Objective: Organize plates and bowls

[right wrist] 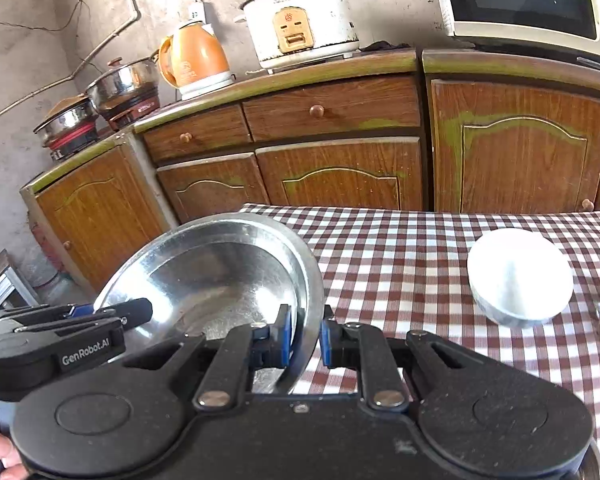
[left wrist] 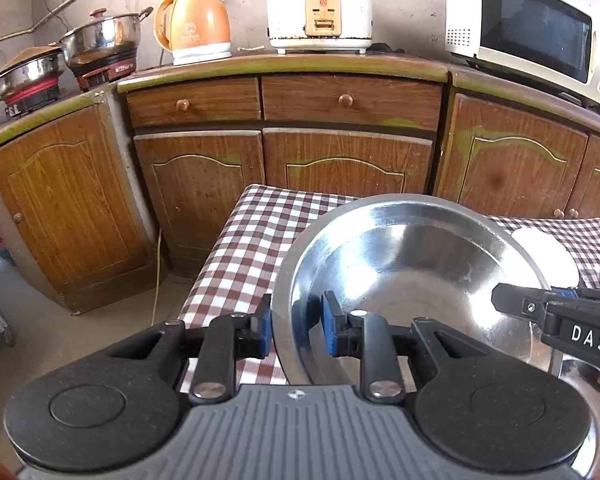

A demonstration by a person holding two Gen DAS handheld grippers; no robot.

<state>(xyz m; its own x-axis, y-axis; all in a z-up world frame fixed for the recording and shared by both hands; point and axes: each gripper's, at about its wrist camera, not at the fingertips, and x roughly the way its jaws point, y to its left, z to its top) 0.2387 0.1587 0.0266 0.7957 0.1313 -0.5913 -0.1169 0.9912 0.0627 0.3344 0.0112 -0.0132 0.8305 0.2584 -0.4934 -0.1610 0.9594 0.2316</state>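
Left wrist view: left gripper (left wrist: pixel 296 326) and right gripper (right wrist: pixel 305 332) pinch steel basin (left wrist: pixel 412 276) rim at 9 and 3 o'clock; uneven lifting risks slippage.

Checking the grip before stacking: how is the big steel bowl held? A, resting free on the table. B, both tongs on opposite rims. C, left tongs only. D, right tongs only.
B: the left tongs and right tongs each clamp the bowl's rim.

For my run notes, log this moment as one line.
left gripper: shut on steel basin rim | right gripper: shut on opposite rim | basin: tilted above checked table | white bowl: on table
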